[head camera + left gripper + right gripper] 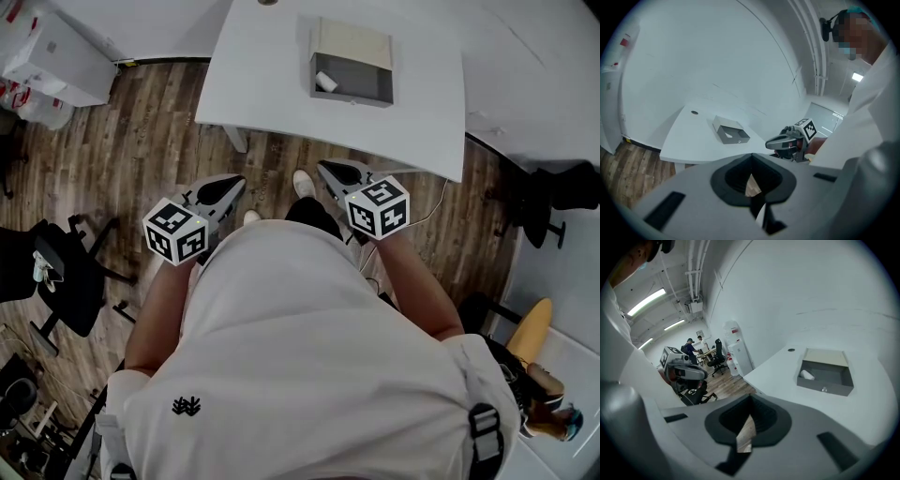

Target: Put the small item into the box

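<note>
A grey open box [352, 75] sits on the white table [262, 84], and a small white item [325, 82] lies in its left corner. The right gripper view shows the same box [825, 376] with the item [806, 375] inside. Both grippers hang in front of the person's body over the wood floor, short of the table's near edge. My left gripper [225, 190] is shut and holds nothing. My right gripper [337, 172] is also shut and empty. The left gripper view shows the box [731, 131] far ahead and the right gripper [780, 140] beside it.
A black office chair [66, 272] stands on the floor at the left. White cabinets [56, 52] are at the far left. Another dark chair [553, 197] sits at the right, past the table's corner. People work at desks in the background [691, 347].
</note>
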The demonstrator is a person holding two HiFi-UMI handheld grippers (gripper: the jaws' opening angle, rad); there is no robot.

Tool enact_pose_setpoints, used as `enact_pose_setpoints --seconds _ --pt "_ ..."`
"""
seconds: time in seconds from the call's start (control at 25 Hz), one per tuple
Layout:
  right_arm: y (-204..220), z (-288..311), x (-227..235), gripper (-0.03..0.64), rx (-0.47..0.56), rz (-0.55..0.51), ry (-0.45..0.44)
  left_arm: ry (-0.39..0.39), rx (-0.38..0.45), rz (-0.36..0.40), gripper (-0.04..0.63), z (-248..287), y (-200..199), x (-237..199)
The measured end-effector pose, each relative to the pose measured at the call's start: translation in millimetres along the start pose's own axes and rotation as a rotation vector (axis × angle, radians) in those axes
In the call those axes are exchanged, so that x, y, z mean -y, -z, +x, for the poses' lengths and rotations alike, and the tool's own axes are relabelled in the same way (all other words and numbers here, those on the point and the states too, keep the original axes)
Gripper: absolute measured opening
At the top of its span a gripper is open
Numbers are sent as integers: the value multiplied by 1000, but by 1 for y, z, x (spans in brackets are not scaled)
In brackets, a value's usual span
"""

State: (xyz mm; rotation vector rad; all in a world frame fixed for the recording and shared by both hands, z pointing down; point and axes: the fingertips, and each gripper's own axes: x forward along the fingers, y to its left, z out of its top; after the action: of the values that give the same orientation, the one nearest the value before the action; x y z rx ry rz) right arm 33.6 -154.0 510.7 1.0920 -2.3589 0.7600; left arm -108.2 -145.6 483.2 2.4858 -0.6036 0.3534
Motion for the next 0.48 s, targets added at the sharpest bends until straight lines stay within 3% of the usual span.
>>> enact_pose_setpoints --seconds 0.48 --pt "-27 13 79 6 -50 -27 -47 -63 1 -20 8 63 -41 -15"
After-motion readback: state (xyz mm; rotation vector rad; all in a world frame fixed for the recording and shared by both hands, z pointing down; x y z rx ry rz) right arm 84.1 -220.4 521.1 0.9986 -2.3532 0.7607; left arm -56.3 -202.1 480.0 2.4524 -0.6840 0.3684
